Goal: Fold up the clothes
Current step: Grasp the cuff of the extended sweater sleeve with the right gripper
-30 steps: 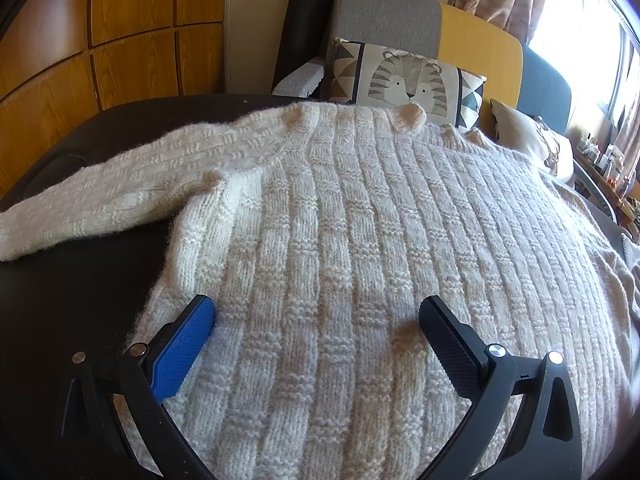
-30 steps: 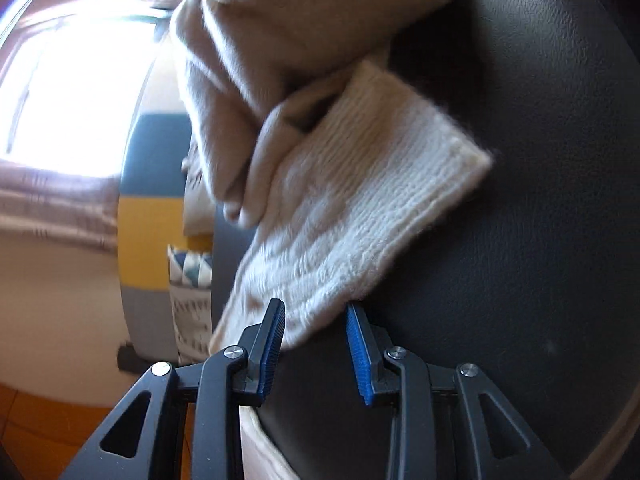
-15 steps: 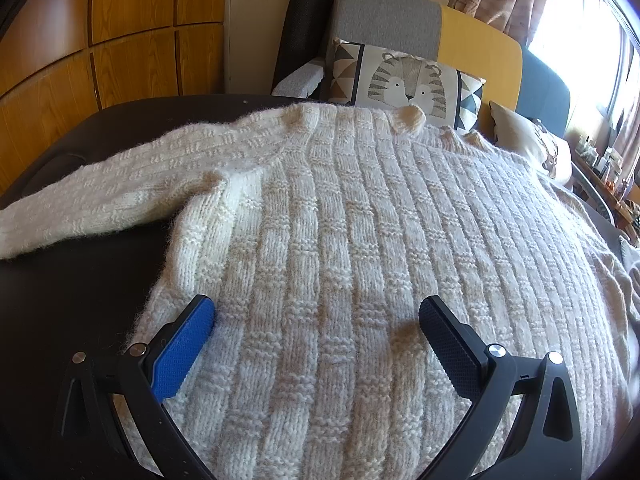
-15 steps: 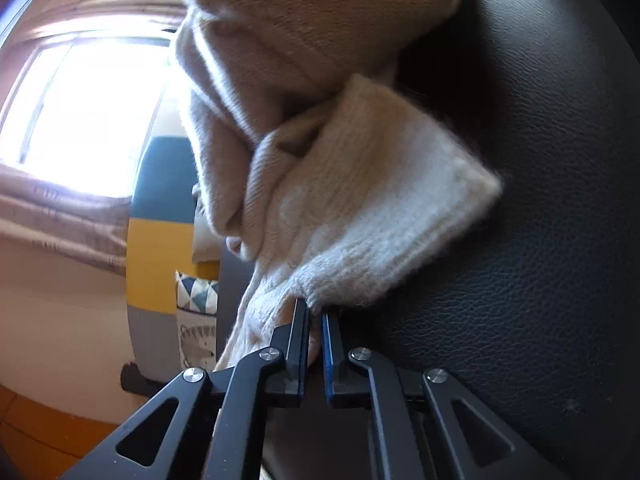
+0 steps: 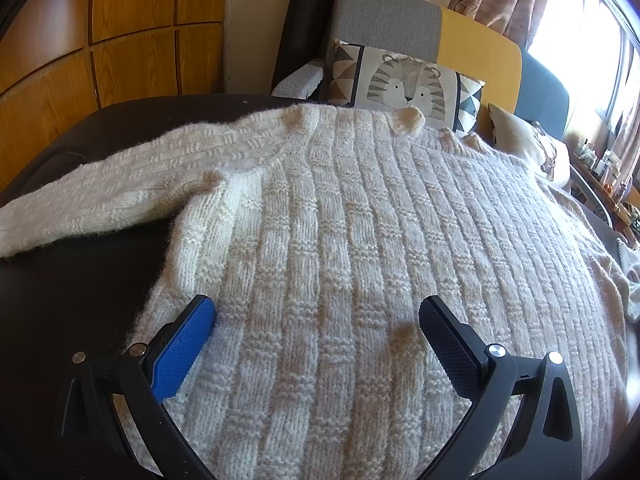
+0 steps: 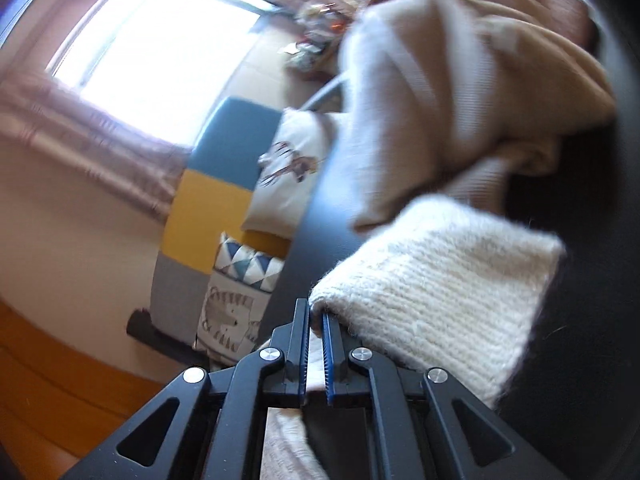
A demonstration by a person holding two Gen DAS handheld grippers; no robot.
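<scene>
In the left wrist view, a cream knitted sweater (image 5: pixel 360 240) lies spread flat across a dark surface (image 5: pixel 72 272), its body filling most of the picture and one sleeve (image 5: pixel 120 196) stretched out toward the left edge. The left hand-held gripper (image 5: pixel 316 320) hangs over the sweater's lower part with its jaws spread wide and nothing between them. Beyond the far edge of the surface stands a cushion printed with a tiger (image 5: pixel 408 84). In the right wrist view, blurred by motion, the right hand-held gripper (image 6: pixel 316 316) has its jaws nearly together, pinching the edge of the sweater's ribbed cuff (image 6: pixel 440 296), which is lifted clear of the dark surface (image 6: pixel 592 320). Behind the cuff, bunched beige fabric (image 6: pixel 460 92) is heaped on the surface.
</scene>
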